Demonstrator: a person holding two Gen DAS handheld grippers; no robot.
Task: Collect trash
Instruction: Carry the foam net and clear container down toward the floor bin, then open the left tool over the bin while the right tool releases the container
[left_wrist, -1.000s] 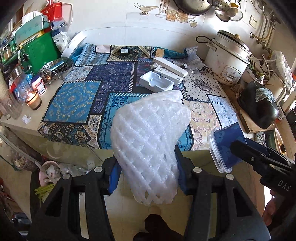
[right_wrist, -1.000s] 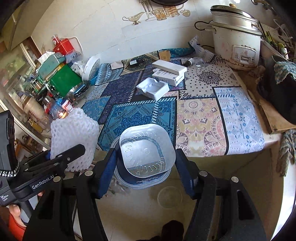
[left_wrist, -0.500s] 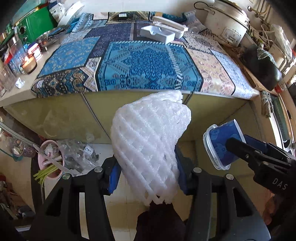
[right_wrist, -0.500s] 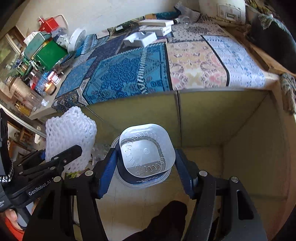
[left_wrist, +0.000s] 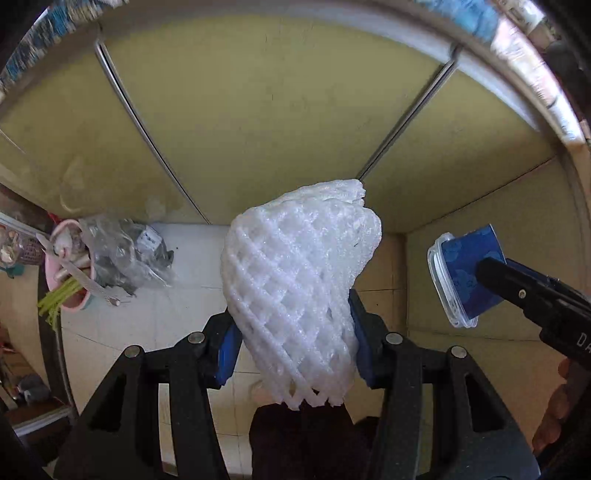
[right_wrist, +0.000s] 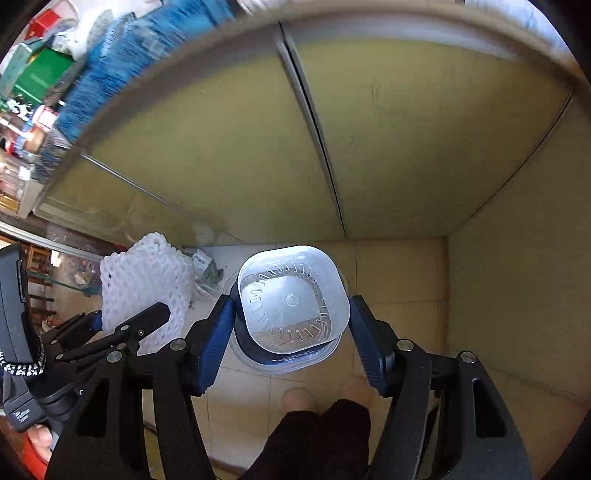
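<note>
Left wrist view: left gripper (left_wrist: 291, 341) jaws clamped on white foam mesh sleeve (left_wrist: 299, 291), above tiled floor (left_wrist: 192, 258). Right gripper (right_wrist: 291, 332) jaws clamped on blue plastic tub with clear lid (right_wrist: 291, 310), before yellow cabinet doors (right_wrist: 229, 147).

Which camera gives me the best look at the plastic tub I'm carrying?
The right wrist view: the plastic tub sits centred between the right gripper pads, clear base toward the lens, blue band and lid rim behind. The left wrist view shows the tub only side-on at its right edge, partly covered by a gripper finger.
</note>
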